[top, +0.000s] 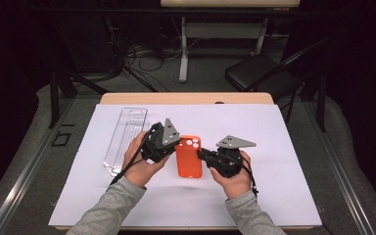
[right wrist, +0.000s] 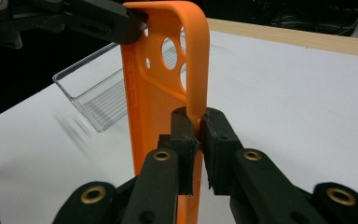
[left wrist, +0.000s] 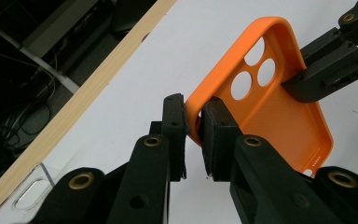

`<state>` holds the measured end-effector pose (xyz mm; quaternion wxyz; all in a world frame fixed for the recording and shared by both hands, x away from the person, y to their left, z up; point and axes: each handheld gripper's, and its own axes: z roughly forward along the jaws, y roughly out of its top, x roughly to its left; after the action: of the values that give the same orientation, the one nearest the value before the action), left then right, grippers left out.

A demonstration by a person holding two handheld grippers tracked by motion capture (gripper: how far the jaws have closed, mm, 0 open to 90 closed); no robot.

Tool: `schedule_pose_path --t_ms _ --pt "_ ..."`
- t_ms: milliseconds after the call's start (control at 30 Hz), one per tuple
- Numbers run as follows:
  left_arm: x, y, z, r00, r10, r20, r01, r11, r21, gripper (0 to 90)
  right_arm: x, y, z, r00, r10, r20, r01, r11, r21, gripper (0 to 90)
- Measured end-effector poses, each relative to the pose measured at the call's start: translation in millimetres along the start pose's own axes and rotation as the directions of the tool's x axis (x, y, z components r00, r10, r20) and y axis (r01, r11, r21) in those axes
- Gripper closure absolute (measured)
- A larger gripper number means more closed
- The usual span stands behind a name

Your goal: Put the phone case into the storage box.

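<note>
An orange phone case [top: 189,164] with round camera holes is held between both grippers over the white sheet [top: 274,147]. In the left gripper view, my left gripper [left wrist: 193,116] is shut on the case [left wrist: 279,116], pinching its rim near the camera-hole corner. My right gripper [right wrist: 198,121] is shut on the opposite long rim of the case [right wrist: 154,102], whose inside faces the camera. In the high view the left gripper [top: 177,146] is at the case's left edge and the right gripper [top: 200,154] at its right edge.
A clear plastic tray [top: 125,139] lies on the sheet left of the hands. The table's wooden far edge [top: 186,98] runs behind the sheet. A black chair [top: 259,73] and cables stand on the floor beyond.
</note>
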<state>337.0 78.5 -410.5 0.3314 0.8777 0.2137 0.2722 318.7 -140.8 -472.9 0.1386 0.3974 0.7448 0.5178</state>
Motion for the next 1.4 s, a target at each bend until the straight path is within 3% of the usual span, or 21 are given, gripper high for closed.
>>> schedule_pose_path --t_ms 1133,1400 --pt "1.5 -0.7 0.2 0.9999 -0.013 0.008 0.013 0.9999 -0.001 81.2 -1.2 -0.4 1.6 0.9998 0.011 -0.015 -0.011 1.0 -0.004 81.3" --pt "3.0 -1.9 2.1 0.9998 -0.016 0.011 0.016 0.9998 0.008 81.2 0.0 -0.1 1.2 0.9997 0.009 -0.022 -0.009 1.0 -0.016 77.1"
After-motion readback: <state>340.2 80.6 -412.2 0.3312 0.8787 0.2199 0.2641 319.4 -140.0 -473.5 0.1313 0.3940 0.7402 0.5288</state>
